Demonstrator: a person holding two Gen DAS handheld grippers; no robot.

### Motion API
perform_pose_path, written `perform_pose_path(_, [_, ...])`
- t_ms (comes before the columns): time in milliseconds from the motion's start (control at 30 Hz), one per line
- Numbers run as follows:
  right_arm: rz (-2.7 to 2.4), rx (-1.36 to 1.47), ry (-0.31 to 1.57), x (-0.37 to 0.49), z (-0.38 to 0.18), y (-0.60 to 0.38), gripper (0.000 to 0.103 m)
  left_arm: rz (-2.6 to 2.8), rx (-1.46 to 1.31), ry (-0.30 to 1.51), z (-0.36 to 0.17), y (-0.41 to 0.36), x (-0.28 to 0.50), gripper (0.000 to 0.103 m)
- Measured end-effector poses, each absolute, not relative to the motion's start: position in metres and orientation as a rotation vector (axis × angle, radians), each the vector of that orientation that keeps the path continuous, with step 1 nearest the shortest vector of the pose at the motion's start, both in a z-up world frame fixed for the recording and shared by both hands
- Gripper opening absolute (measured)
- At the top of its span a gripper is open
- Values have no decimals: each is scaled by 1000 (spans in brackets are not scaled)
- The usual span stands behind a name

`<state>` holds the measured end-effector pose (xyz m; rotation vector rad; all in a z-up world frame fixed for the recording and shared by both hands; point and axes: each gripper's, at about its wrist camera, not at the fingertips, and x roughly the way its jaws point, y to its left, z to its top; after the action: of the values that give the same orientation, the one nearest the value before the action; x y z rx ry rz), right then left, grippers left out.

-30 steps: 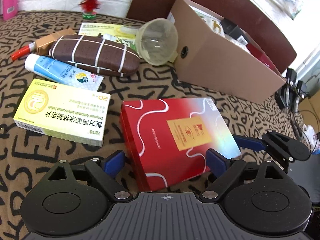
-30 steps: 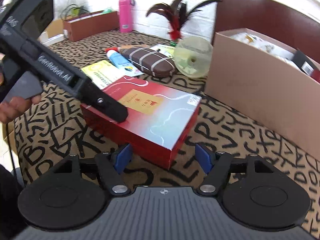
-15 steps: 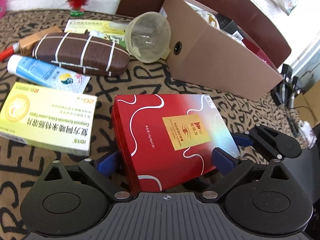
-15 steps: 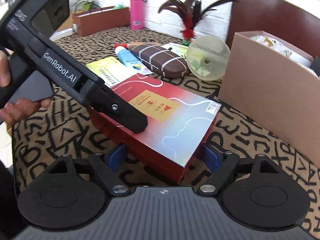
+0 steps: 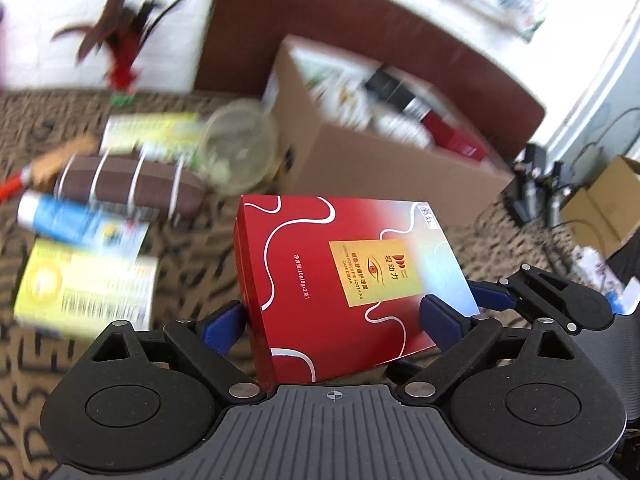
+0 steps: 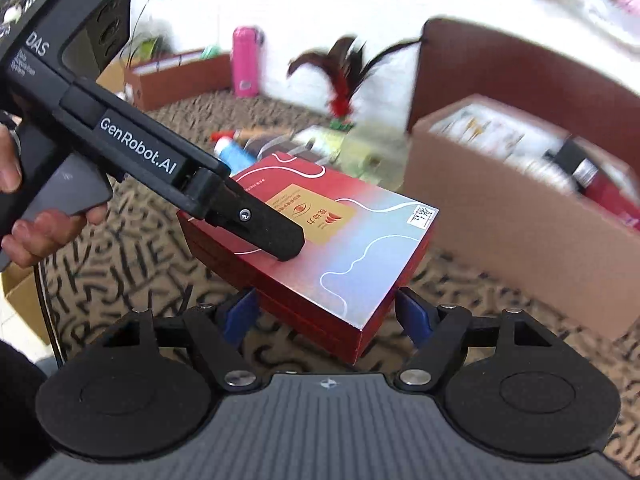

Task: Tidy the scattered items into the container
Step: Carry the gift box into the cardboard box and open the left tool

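Note:
A large red box with white wavy lines and a gold label (image 5: 340,272) is held off the patterned cloth by both grippers. My left gripper (image 5: 334,318) is shut on its near end, blue pads on either side. My right gripper (image 6: 326,314) is shut on the box's other corner (image 6: 344,252). The left gripper's finger (image 6: 264,228) lies over the box top in the right wrist view. The open cardboard container (image 5: 384,152) stands behind the box, holding several items; it also shows in the right wrist view (image 6: 528,216).
On the cloth at left lie a yellow medicine box (image 5: 84,284), a blue tube (image 5: 76,224), a brown striped case (image 5: 128,188), a clear funnel (image 5: 240,152) and a yellow-green box (image 5: 148,132). A red feather toy (image 5: 120,52) stands behind. A pink bottle (image 6: 246,60) is far back.
Both grippers have lifted the red box off the cloth and carried it up and toward the cardboard container. The background is blurred with motion.

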<state>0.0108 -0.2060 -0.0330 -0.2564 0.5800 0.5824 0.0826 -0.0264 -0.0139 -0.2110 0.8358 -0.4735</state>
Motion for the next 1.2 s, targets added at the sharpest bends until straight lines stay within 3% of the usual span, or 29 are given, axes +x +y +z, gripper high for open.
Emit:
perform_pose_path(467, [467, -208, 401, 114, 48, -253, 78, -486, -181, 649, 74, -76, 211, 95])
perform_pose_path(1000, [400, -225, 462, 271, 31, -277, 79, -458, -192, 734, 40, -113, 371, 96])
perform_pose_path(1200, [335, -251, 487, 291, 18, -282, 79, -465, -183, 749, 25, -115, 379, 97])
